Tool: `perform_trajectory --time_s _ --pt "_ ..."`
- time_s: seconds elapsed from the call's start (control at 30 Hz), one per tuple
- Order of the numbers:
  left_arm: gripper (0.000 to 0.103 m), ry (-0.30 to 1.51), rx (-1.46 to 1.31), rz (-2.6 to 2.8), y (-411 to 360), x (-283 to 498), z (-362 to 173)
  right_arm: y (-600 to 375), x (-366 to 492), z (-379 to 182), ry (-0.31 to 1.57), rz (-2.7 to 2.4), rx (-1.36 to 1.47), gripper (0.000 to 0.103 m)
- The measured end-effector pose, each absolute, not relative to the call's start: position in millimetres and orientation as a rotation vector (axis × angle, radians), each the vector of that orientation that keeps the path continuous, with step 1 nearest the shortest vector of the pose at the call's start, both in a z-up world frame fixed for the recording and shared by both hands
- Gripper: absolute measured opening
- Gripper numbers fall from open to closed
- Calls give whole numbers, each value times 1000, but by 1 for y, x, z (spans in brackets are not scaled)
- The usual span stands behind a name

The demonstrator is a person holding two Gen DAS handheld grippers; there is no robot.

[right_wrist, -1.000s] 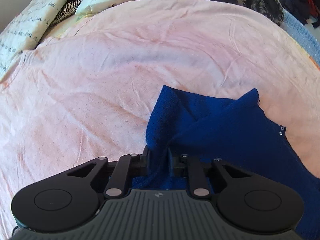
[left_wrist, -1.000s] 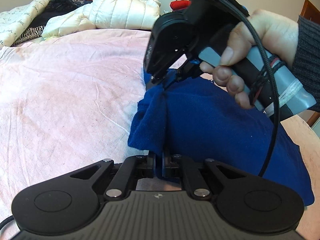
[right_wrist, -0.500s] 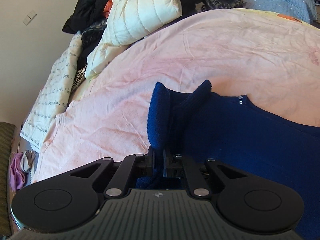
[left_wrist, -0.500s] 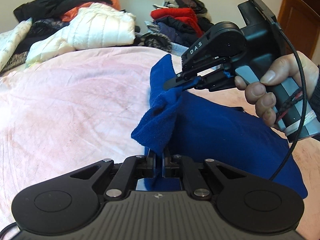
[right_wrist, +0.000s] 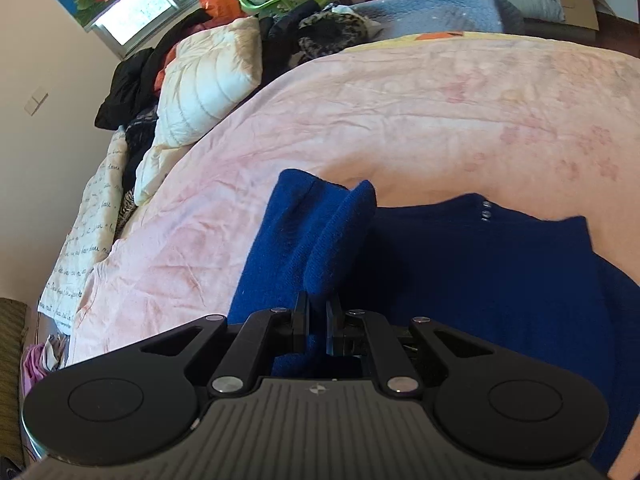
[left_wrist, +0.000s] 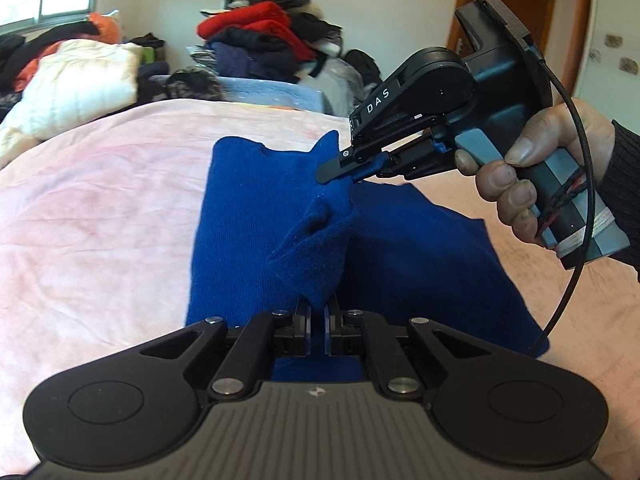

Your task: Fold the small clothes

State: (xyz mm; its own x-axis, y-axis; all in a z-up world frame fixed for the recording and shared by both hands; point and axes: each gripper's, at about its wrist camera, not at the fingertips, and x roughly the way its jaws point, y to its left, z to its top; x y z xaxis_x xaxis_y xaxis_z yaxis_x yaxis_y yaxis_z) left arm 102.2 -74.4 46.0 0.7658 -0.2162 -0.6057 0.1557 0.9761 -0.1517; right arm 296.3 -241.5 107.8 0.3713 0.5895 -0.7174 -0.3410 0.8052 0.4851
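Broadly, a bed covered with a pink sheet [left_wrist: 100, 208] fills both views, with heaps of unfolded clothes [left_wrist: 260, 36] and a white quilted jacket [right_wrist: 200, 76] along its far edge. On the near part of the sheet lies the task's thing, a small blue knit garment [left_wrist: 420, 248], partly flat and partly raised: one side of it is lifted off the bed into a ridge held by both tools. Judging by that raised flap, the step in hand is the first fold, carrying one side over the flat body. The right gripper [left_wrist: 340, 170], held in a person's hand [left_wrist: 540, 160], has its jaws clamped together on the upper edge of the flap; the left gripper [left_wrist: 317, 320] has its jaws pressed tight on the lower edge of the same flap, blue cloth bunched between the pads. The next move likely calls for both hands travelling together across the garment at an even height, keeping the edge taut, then lowering it so the flap lands square on the flat part before letting go
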Motion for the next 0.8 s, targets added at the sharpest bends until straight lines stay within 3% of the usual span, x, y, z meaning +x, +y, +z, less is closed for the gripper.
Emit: perform_trajectory --time_s 0.47,0.53,0.7,0.8 --pt "6 704 -19 -295 -146 127 34 -352 285 78 1021 562 437 7" --pt "6 706 -17 -286 -147 129 33 -361 288 69 1032 563 513 17" --pt "6 702 0 -281 -146 124 37 -380 303 49 1062 530 697 30" --pt "6 700 -3 -283 -144 123 40 -376 312 38 1094 526 726 32"
